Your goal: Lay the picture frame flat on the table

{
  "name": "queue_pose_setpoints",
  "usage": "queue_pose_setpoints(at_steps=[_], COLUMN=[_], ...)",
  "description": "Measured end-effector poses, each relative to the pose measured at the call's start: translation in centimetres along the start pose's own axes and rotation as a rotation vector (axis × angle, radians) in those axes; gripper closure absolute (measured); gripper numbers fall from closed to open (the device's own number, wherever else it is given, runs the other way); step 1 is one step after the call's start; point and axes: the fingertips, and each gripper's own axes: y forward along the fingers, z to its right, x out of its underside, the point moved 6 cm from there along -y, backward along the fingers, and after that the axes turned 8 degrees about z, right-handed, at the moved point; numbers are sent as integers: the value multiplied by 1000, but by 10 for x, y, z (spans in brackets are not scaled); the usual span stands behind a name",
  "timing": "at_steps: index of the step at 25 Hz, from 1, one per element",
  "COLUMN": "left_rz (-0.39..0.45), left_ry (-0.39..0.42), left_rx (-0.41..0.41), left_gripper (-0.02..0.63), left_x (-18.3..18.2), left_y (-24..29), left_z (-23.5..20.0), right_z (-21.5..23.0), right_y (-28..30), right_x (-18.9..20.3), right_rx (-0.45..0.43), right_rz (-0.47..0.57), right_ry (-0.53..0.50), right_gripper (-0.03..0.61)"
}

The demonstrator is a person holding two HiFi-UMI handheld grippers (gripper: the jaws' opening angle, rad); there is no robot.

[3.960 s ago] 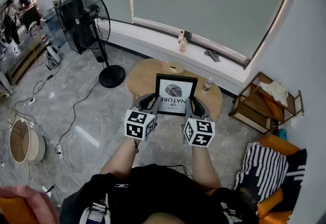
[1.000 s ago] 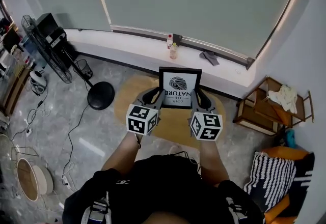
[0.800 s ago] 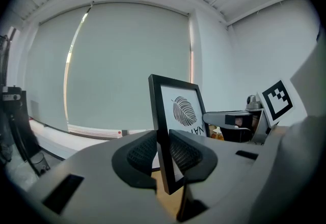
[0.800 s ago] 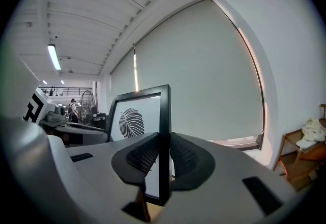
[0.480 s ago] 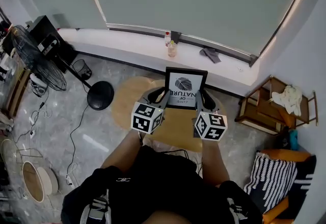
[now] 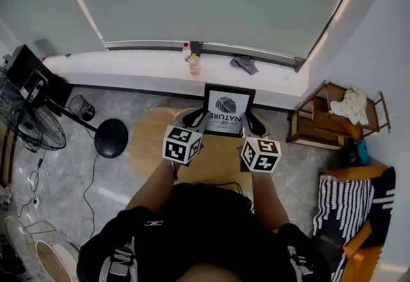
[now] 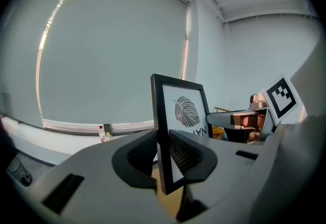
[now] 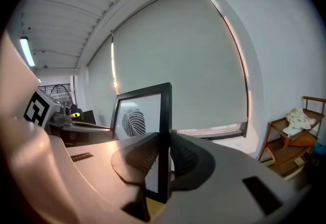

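A black picture frame (image 6: 227, 109) with a leaf print and white mat is held upright in the air above the round wooden table (image 6: 146, 140). My left gripper (image 6: 199, 122) is shut on its left edge, and my right gripper (image 6: 248, 123) is shut on its right edge. In the left gripper view the frame (image 7: 177, 122) stands edge-on between the left gripper (image 7: 163, 152) pads. The right gripper view shows the frame (image 8: 147, 131) clamped the same way in the right gripper (image 8: 164, 157). The frame's bottom edge is hidden behind the grippers.
Behind the table runs a window sill with a small bottle (image 6: 194, 66) and a dark cloth (image 6: 243, 64). A wooden shelf (image 6: 327, 119) stands at the right, a striped cushion (image 6: 349, 207) lower right. A floor fan (image 6: 35, 127) and cables lie at the left.
The head view has swung: the window fills more of the picture and the table sits lower. Both grippers still hold the frame upright, now nearer the sill.
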Motion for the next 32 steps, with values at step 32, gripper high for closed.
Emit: queue_pose_setpoints(at_steps=[32], left_rz=[-380], left_ry=[-134], left_rx=[294], left_gripper=[525], left_x=[145], left_y=[90], left_z=[-69], right_z=[22], right_y=[62], right_x=[151], right_rx=[262], right_rz=[-362], right_ry=[147], right_gripper=[491])
